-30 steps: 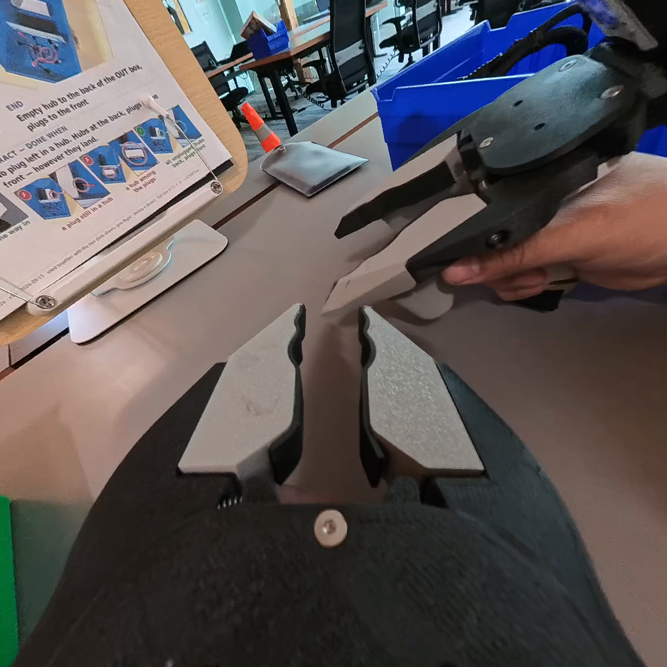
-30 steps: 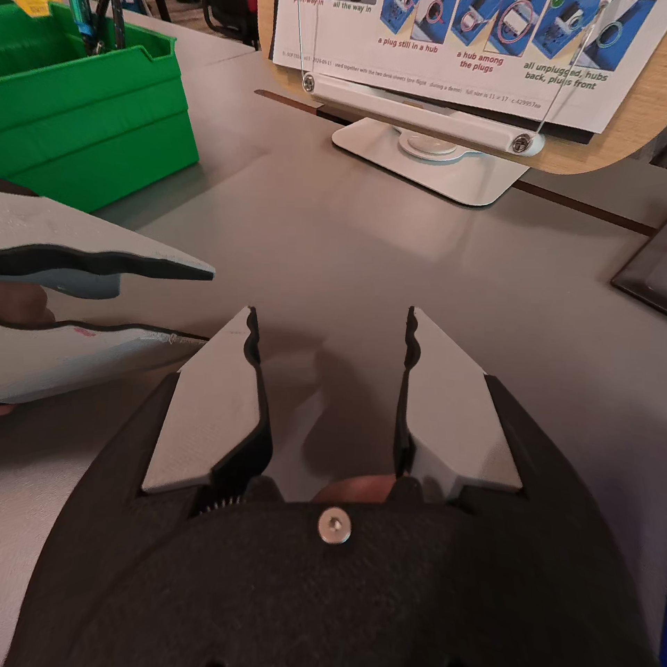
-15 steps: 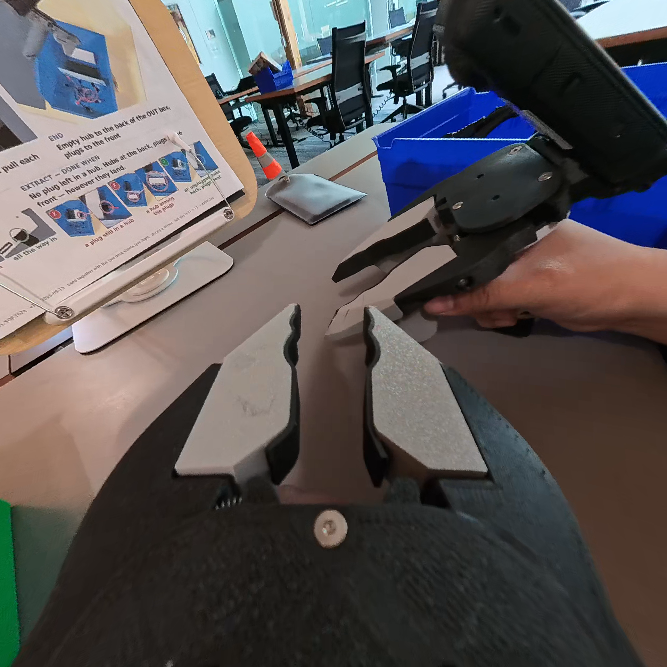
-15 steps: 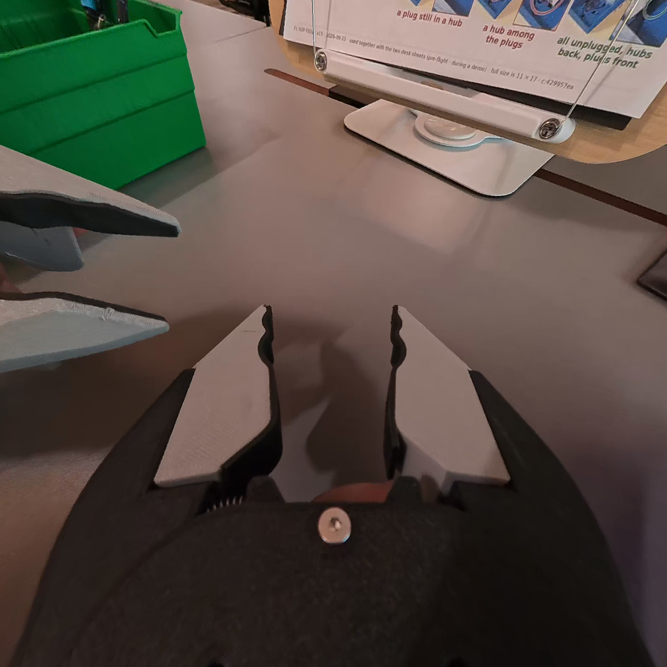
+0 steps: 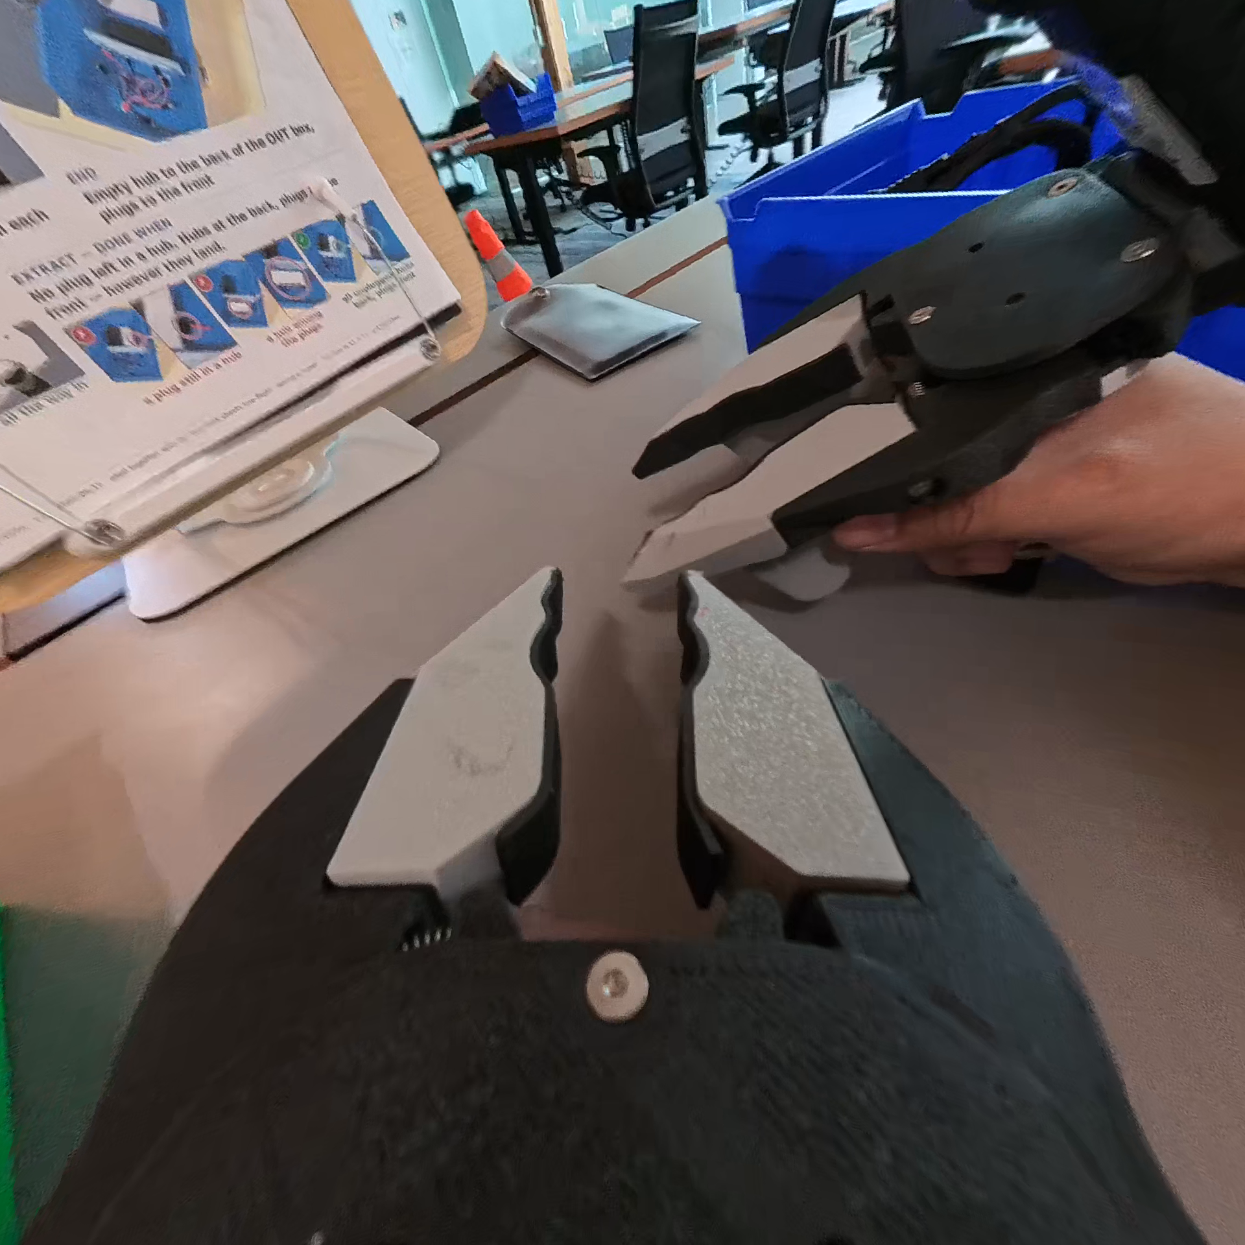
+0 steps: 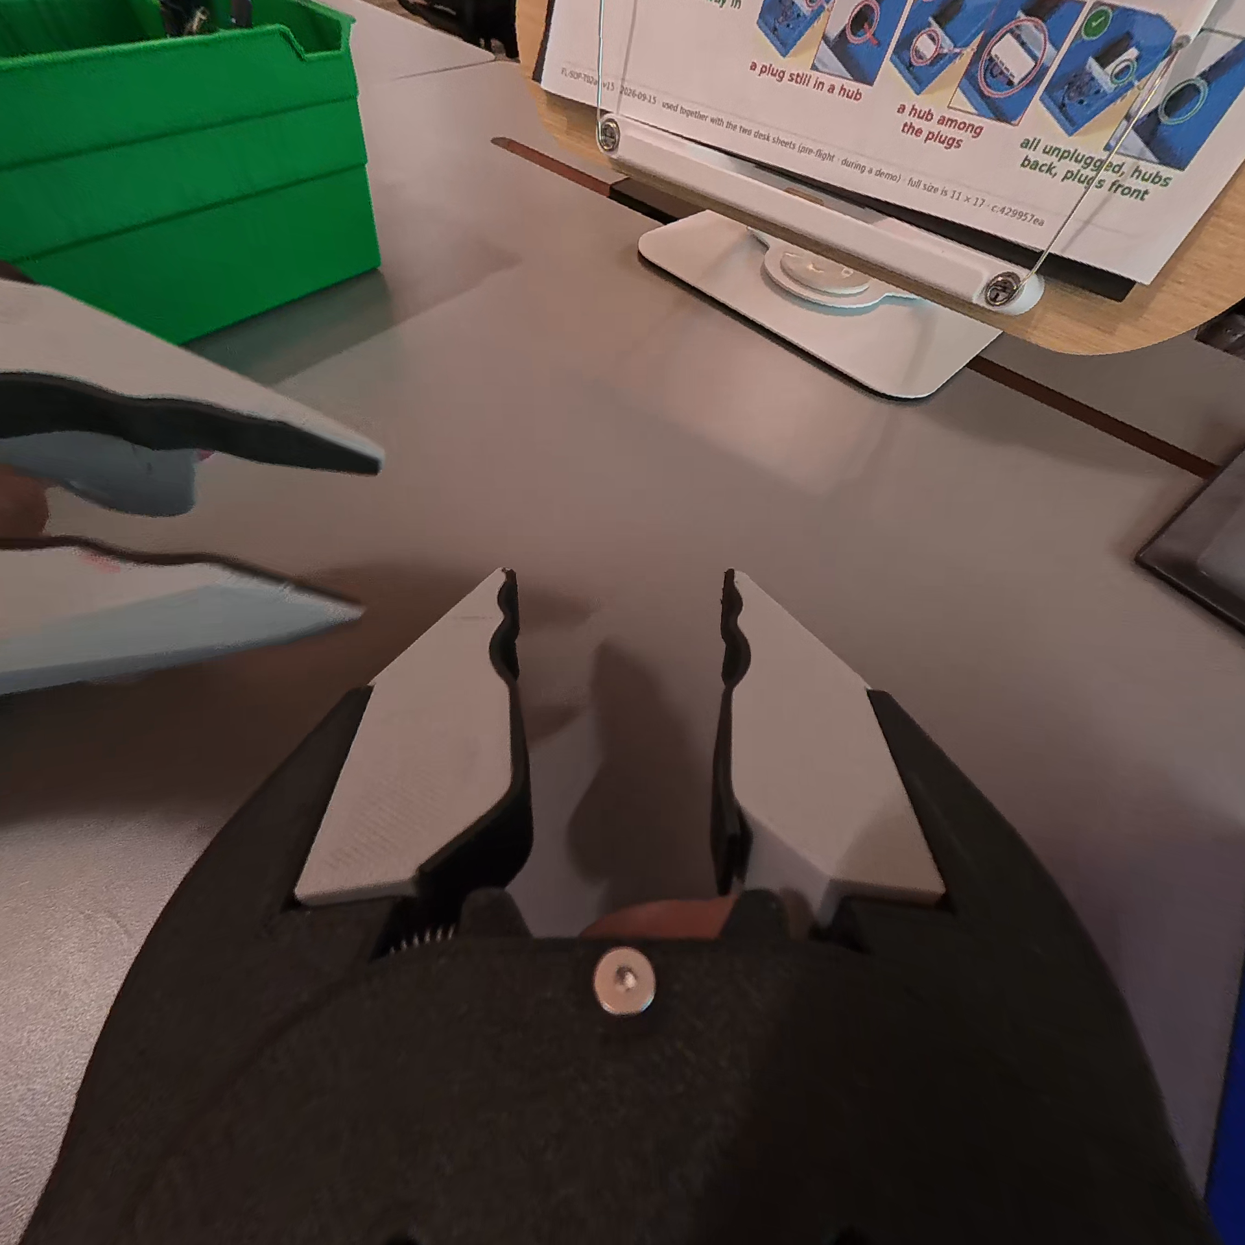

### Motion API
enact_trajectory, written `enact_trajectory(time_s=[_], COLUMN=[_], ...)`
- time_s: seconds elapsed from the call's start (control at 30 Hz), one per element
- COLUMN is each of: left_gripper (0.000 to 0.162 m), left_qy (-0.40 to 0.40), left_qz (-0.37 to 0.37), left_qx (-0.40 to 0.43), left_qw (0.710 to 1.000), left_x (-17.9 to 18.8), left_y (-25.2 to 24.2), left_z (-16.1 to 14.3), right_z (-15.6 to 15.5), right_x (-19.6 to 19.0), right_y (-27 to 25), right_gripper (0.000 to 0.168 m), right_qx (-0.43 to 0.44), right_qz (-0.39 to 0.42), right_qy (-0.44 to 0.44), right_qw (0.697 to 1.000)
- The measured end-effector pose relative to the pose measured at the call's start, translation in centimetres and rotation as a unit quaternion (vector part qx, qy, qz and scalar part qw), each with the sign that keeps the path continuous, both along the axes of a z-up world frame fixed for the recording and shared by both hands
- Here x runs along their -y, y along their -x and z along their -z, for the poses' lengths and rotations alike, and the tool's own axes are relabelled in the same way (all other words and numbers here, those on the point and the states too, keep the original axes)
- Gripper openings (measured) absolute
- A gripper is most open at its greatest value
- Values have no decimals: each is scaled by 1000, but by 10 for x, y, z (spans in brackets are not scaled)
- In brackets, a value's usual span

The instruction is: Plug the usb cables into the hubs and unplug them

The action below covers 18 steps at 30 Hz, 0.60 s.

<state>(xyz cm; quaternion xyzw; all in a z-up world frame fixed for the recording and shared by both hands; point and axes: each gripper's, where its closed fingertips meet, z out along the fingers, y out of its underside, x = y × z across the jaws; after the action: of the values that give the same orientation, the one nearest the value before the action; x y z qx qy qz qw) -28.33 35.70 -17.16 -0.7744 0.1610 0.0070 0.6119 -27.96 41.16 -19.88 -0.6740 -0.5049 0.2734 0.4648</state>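
Observation:
My left gripper [image 5: 618,585] is open and empty, low over the grey table [image 5: 539,471]. My right gripper [image 6: 616,585] is open and empty over the same table [image 6: 674,438]. The right gripper also shows in the left wrist view [image 5: 636,519], held by a hand [image 5: 1111,498], its tips just ahead of my left fingertips. The left gripper also shows at the left edge of the right wrist view [image 6: 367,535], open. Nothing lies between either pair of fingers.
A printed instruction sheet on a wooden board with a white stand [image 5: 283,492] is ahead left, also in the right wrist view [image 6: 828,296]. A green bin [image 6: 182,182] stands at left, a blue bin [image 5: 842,249] at right, a dark pouch [image 5: 599,330] and orange cone [image 5: 502,259] beyond.
The right gripper's fingers have narrowed from wider open to a smaller gap. Both grippers shifted slightly, the left one wobbling back toward the right gripper's tips. Nothing was picked up.

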Motion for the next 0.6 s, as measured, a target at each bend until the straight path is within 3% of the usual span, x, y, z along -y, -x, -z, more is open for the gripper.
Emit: enact_trajectory(time_s=[0.13, 0.27, 0.37, 0.47, 0.6], left_gripper=[39, 41, 42, 40, 40], left_qy=[22, 43, 50, 50, 122], left_qz=[59, 99, 57, -56, -198], left_qx=[52, 72, 63, 13, -26], left_qw=[997, 992, 995, 997, 972], left_x=[35, 79, 99, 106, 107], left_y=[-26, -15, 47, 148, 278], left_z=[-15, -63, -109, -142, -129], right_z=[-1, 0, -2, -3, -3], right_x=[2, 4, 4, 6, 8], right_y=[1, 2, 1, 2, 3], right_gripper=[56, 56, 56, 56, 56], right_qx=[0, -1, -5, -6, -10], right_qz=[-4, -11, -13, -16, -21], right_qy=[-8, 0, 5, 7, 13], right_qw=[1000, 1000, 1000, 1000, 1000])
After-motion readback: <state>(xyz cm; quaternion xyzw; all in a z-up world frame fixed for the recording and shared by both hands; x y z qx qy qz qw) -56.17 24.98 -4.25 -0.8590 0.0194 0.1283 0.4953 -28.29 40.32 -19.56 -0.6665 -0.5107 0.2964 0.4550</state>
